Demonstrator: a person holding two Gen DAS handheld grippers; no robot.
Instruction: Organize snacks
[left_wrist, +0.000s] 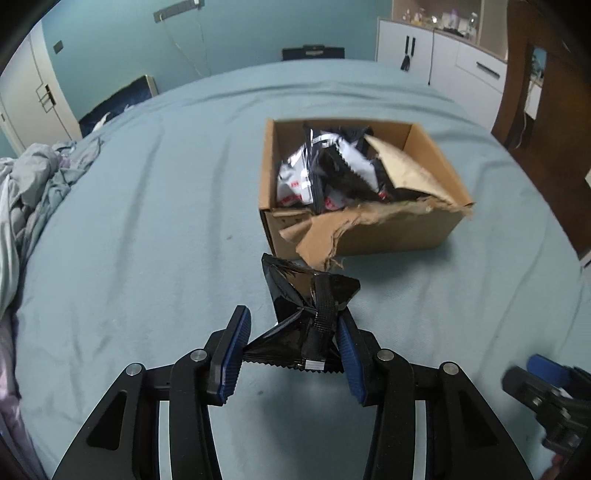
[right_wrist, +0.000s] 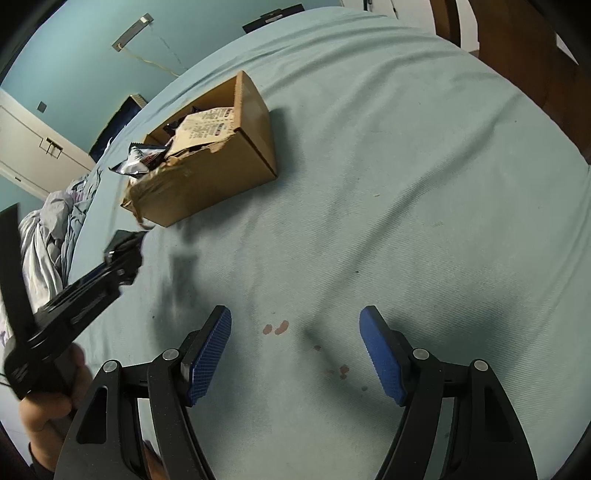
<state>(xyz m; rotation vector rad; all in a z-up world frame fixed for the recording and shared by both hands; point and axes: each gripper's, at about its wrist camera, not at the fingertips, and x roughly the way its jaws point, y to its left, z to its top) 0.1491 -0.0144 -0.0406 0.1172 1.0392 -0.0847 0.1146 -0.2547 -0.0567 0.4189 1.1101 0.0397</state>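
My left gripper (left_wrist: 291, 328) is shut on a crumpled black snack packet (left_wrist: 306, 314) and holds it above the bed, just in front of an open cardboard box (left_wrist: 388, 229) with a torn front flap. The box holds several black and white snack packets (left_wrist: 325, 170). In the right wrist view the box (right_wrist: 221, 177) lies at the upper left, with a packet (right_wrist: 138, 162) sticking out of its left end. My right gripper (right_wrist: 295, 332) is open and empty over the sheet. The left gripper (right_wrist: 85, 288) shows at the left, held by a hand.
The bed has a light blue sheet (left_wrist: 147, 221) with a few small reddish stains (right_wrist: 276, 327). A bundled grey blanket (left_wrist: 29, 184) lies at the left edge. White cabinets (left_wrist: 443, 59) and a brown door (left_wrist: 546, 92) stand beyond the bed.
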